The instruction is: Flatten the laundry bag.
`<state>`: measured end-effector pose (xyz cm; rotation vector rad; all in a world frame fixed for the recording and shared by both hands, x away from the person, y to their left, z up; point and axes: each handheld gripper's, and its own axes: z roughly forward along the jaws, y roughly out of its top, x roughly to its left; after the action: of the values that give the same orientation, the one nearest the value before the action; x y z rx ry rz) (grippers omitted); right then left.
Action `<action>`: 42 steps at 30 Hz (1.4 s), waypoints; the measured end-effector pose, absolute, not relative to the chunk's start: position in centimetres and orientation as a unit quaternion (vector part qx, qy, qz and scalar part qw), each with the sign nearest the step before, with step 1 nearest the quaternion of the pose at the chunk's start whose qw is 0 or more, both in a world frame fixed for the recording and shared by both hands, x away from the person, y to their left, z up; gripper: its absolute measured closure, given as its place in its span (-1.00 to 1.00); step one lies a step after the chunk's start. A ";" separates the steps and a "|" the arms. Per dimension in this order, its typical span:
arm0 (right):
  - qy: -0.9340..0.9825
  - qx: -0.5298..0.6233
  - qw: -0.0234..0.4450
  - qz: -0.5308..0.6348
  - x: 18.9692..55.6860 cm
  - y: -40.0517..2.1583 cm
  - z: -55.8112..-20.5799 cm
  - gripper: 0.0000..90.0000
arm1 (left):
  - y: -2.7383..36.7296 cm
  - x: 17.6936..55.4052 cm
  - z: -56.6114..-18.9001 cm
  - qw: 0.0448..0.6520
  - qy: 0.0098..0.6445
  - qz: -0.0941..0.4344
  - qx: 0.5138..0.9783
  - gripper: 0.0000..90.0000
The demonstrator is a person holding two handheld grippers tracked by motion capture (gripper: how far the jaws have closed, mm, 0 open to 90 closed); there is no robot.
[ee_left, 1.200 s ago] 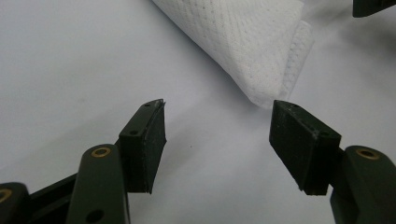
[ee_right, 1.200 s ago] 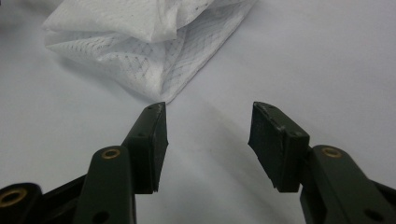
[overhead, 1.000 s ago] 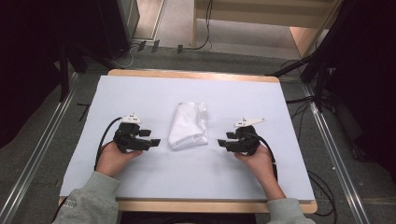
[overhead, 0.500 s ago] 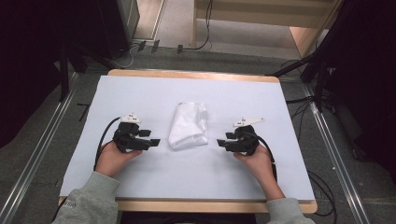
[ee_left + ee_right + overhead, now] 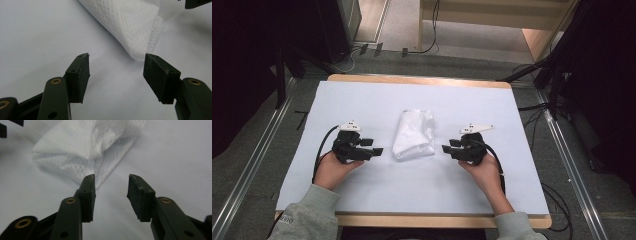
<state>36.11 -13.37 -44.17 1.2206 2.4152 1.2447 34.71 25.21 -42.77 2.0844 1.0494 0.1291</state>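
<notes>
While both hands rest low on the pale lavender-white sheet that covers the wooden-edged table, a crumpled white mesh-textured cloth bag lies near the middle of that sheet, between the two grippers and touched by neither. On the near left, the left gripper, a black two-jaw tool with a white tag on top and a black cable looping behind it, points toward the bag's lower left corner. Seen from the left gripper view, its jaws stand wide apart with bare sheet between them, and the bag's folded corner lies just beyond the tips, nearer the jaw at the picture's right. Across from it, the right gripper, black as well with a grey three-cornered plate on top, aims at the bag's lower right corner. Its jaws have just been closing and now stand partly apart; nothing lies between the pads. Along the right gripper view the bag's pointed fold ends just beyond the jaw at the picture's left, apart from it. Grey sleeves come in at the near edge.
</notes>
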 end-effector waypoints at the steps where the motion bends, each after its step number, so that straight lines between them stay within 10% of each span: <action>1: 0.808 0.404 0.082 0.420 36.3 -13.1 -44.0 0.42 | 25.3 34.7 -42.8 0.389 0.414 0.049 0.821 -0.13; 9: 0.825 0.396 0.068 0.398 38.2 -11.0 -44.8 1.00 | 26.2 33.8 -42.7 0.388 0.430 0.053 0.814 -0.11; 42: 0.841 0.344 0.056 0.413 41.1 -3.8 -42.8 1.00 | 28.4 32.0 -42.8 0.383 0.455 0.070 0.801 -0.11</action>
<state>41.07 -3.84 -42.83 1.0437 2.5537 1.2539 32.00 28.42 -42.77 2.0433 1.1596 0.1772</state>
